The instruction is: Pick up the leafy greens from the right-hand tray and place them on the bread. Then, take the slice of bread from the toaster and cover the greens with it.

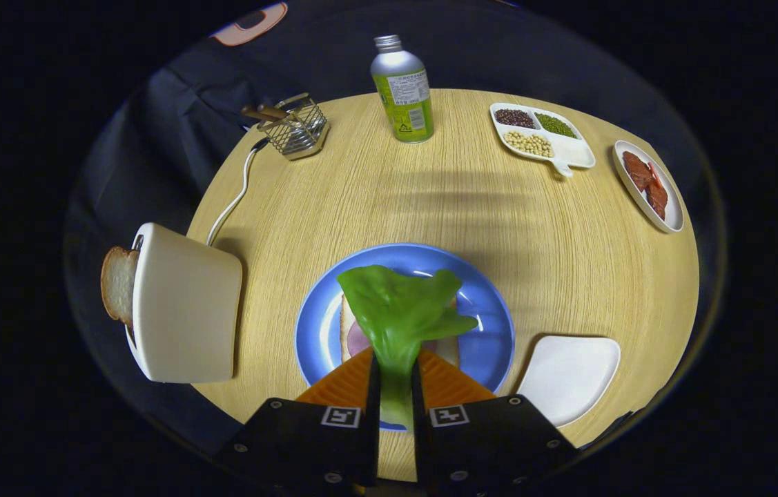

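Observation:
My gripper [395,376] is shut on the stem of the leafy greens [399,310], a bright green leaf that spreads out ahead of the fingers. The leaf hangs over a slice of bread [347,330] with a pink slice of meat on it, lying on a blue plate [485,331]. I cannot tell whether the leaf touches the bread. To the left stands a white toaster [185,307] with a slice of bread [117,284] sticking out of its slot. To the right of the plate lies a white tray [568,376] with nothing on it.
On the round wooden table [430,200], at the far side, stand a metal bottle [402,90], a wire basket [294,126], a divided dish of beans [542,134] and a small dish of red slices [647,185]. The toaster's white cord [237,190] runs back toward the basket.

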{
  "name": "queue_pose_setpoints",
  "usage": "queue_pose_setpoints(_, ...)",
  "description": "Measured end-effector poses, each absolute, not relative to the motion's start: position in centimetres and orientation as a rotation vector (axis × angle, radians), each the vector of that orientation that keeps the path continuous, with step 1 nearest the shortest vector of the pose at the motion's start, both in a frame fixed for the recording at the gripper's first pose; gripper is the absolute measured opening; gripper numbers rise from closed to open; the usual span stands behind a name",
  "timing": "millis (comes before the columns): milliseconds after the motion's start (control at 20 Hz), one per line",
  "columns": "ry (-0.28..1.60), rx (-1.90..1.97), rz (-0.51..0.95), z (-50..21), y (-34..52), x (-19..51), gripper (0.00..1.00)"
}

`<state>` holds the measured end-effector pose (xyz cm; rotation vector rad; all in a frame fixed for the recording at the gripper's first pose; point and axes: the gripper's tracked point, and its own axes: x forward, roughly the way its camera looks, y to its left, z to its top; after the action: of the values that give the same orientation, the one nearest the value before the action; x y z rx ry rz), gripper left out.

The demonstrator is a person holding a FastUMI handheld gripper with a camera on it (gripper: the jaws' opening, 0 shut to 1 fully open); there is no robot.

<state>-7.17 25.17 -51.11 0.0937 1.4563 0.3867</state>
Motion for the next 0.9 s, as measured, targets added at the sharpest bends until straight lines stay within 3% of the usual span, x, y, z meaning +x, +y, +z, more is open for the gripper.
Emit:
queue_pose_setpoints(500, 1.41, -0.02, 0.322, -49.5, 25.1, -5.9, 0.57)
queue_pose_setpoints(700, 1.343, -0.018, 0.336, -44.5, 26.6, -4.7, 0.65)
queue_pose_setpoints(900, 1.294, -0.013, 0.389, -38.6, 29.9, -3.9, 0.8)
